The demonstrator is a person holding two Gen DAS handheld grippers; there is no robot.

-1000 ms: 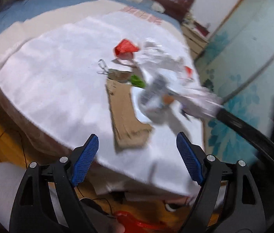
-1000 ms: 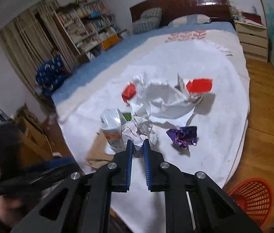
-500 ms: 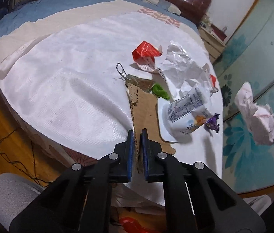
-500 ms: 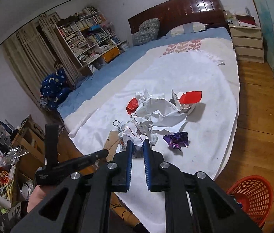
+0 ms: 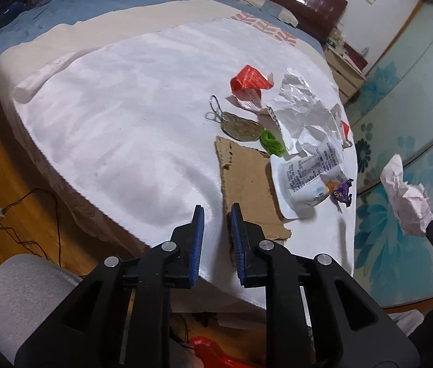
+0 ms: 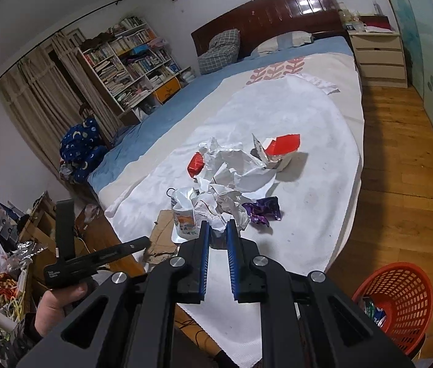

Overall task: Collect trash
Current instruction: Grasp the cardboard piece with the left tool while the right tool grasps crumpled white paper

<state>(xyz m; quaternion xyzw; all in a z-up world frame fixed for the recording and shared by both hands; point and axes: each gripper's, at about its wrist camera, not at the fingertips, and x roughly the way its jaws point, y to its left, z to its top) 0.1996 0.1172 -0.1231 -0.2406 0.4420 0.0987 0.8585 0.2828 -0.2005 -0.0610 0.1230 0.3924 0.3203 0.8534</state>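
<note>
Item: crumpled paper ball (image 6: 225, 211), carried in my right gripper (image 6: 218, 230), bound for the red basket (image 6: 400, 303).

Basket stands on the floor, near right of the bed (image 6: 323, 141); right hand nearer. Right jaws clamped on the paper. My left gripper (image 5: 216, 214): just reopened to a narrow gap, empty, over the cardboard (image 5: 247, 178), whose long axis runs near-to-far.

Trash pile (image 6: 231, 178) lies on bed (image 6: 323, 116); basket (image 6: 400, 300) apparently stands on floor (image 6: 406, 184), right.
</note>
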